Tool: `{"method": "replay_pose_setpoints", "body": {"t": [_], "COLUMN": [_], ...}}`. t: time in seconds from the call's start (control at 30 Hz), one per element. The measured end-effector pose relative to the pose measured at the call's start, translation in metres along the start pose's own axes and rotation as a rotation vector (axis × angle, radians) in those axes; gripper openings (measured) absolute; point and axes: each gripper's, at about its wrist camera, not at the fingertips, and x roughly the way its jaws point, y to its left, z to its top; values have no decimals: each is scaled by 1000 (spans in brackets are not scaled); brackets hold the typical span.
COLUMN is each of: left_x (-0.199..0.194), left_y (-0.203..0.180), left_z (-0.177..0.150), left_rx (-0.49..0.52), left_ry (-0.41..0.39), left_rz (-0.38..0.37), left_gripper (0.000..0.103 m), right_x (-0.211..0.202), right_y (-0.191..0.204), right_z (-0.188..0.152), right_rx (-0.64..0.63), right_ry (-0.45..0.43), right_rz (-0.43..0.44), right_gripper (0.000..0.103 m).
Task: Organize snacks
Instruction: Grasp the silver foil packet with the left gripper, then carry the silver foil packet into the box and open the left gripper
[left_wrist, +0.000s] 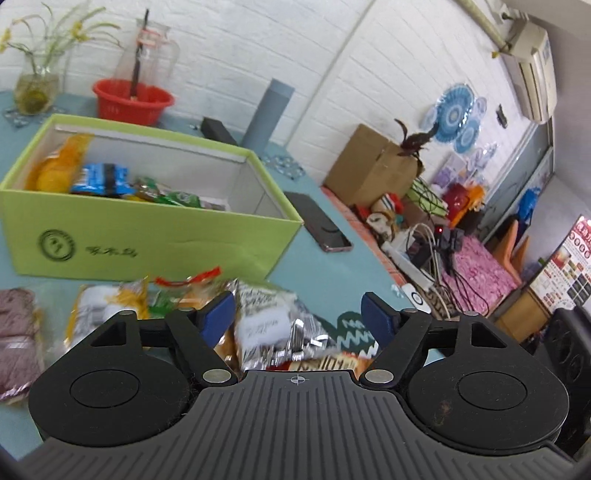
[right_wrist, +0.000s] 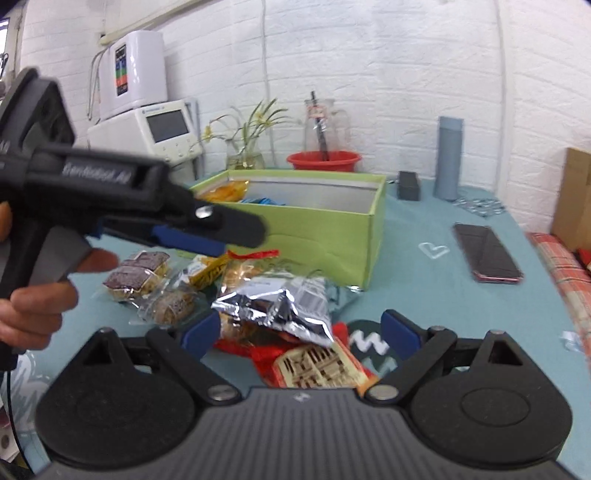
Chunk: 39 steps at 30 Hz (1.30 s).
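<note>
A green box (left_wrist: 147, 242) stands on the blue table, also in the right wrist view (right_wrist: 325, 236), and holds an orange bag (left_wrist: 55, 166), a blue packet (left_wrist: 101, 179) and green packets. A pile of snacks lies in front of it. A silver foil bag (left_wrist: 273, 321) tops the pile, also in the right wrist view (right_wrist: 280, 306). My left gripper (left_wrist: 299, 314) is open over the foil bag, and it shows from the side in the right wrist view (right_wrist: 207, 229). My right gripper (right_wrist: 301, 330) is open above the foil bag and a red packet (right_wrist: 314, 365). Both are empty.
A phone (right_wrist: 485, 253) lies right of the box. A red basin (right_wrist: 324, 159), a glass jug (right_wrist: 325, 122), a flower vase (right_wrist: 245, 155), a grey cylinder (right_wrist: 448, 162) and a black case (right_wrist: 409, 185) stand behind it. Wrapped cakes (right_wrist: 142, 275) lie left of the pile.
</note>
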Motion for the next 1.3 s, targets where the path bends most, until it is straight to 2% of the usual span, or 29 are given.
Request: {"method": "replay_pose_setpoints", "body": {"t": [0.07,0.17,0.23,0.27,0.33,0.37,0.4,0.47,0.6,0.63,0.7,0.73,0.83,0.93,1.07,1.13,1.17,1.23,1.27,1.3], "left_x": [22,58,75,80,79,75,70,56,18,12,5,5,20,48,94,105,104,88,75,60], "left_y": [2,5,10,11,10,9,8,3,-14,-19,-24,-26,-22,1,37,52,58,65,66,64], "left_z": [9,13,8,3,-3,-5,-7,-9,0,5,22,33,71,103,124,126,125,121,117,111], "left_rx": [12,42,56,62,82,83,77,80,98,104,134,143,158,136,97,78,56,40,43,45], "left_ry": [40,125,178,194,175,170,156,121,30,11,-29,-48,-81,-78,-40,-42,-43,-75,-106,-136], "left_rz": [3,66,96,91,90,95,110,127,82,82,74,78,105,108,112,110,117,92,89,99], "left_gripper": [61,61,47,47,39,37,36,35,36,37,37,38,38,38,40,54,57,62,66,74], "right_x": [23,55,70,75,79,77,72,55,22,18,19,24,52,91,144,156,152,129,113,99], "right_y": [1,2,-2,-4,-5,-3,1,12,37,40,42,42,32,15,-6,-15,-18,-19,-22,-21], "right_z": [2,1,1,1,2,4,4,6,20,25,43,53,89,115,123,121,120,114,108,102], "right_rx": [1,18,45,54,73,65,46,2,-111,-123,-160,-181,-219,-224,-204,-166,-147,-133,-134,-133], "right_ry": [36,93,127,137,144,141,131,89,-18,-35,-71,-79,-76,-35,34,37,23,-35,-76,-106], "right_rz": [47,58,76,102,157,150,139,115,62,62,64,56,20,-11,-30,-35,-43,-44,-45,-51], "right_gripper": [93,93,93,93,82,77,66,59,62,65,77,78,77,73,73,74,75,84,94,97]}}
